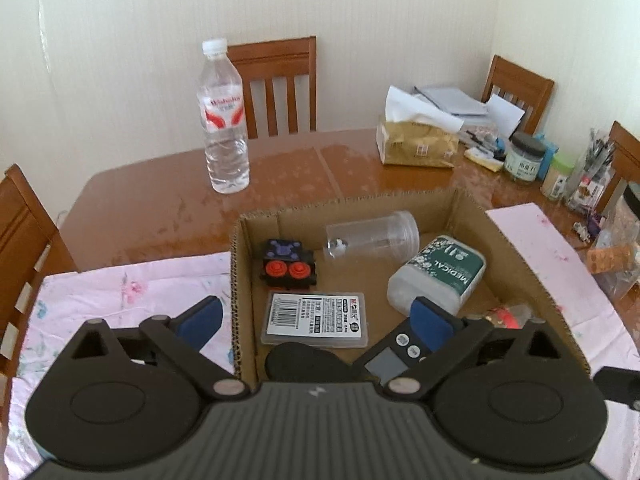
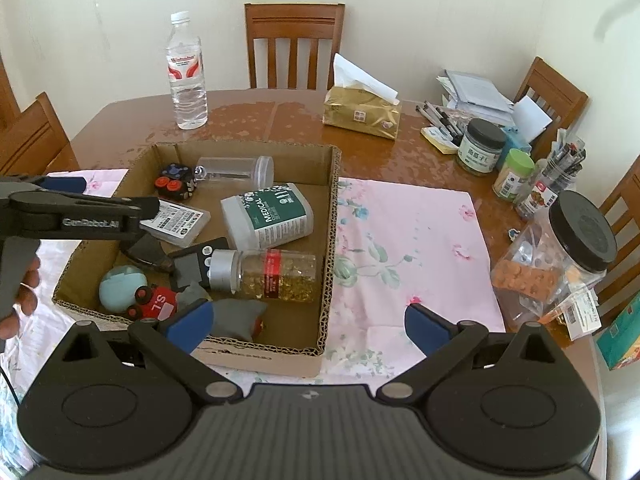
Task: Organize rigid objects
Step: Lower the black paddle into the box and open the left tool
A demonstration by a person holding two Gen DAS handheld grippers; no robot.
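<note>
A cardboard box [image 1: 516, 256] sits on the table with rigid items inside. My left gripper [image 1: 316, 324] hangs open over its near left wall. One pad is outside the box, the other above a small black scale [image 1: 394, 356]. Below the gap lies a flat clear case [image 1: 314, 320] with a barcode label. Farther in are a black cube with red buttons [image 1: 287, 264], a clear jar [image 1: 372, 236] on its side and a green-labelled swab box [image 1: 438, 276]. My right gripper [image 2: 308, 328] is open and empty over the box's [image 2: 332, 240] near right corner. A gold-flake bottle [image 2: 272, 276] lies there.
A water bottle [image 1: 224, 120] stands beyond the box. A tissue pack [image 2: 362, 114], jars [image 2: 480, 146], pens and a big black-lidded jar [image 2: 560, 256] crowd the right side. Pink cloth [image 2: 408, 240] lies under and beside the box. Wooden chairs ring the table. A hand [image 2: 24, 292] holds the left gripper.
</note>
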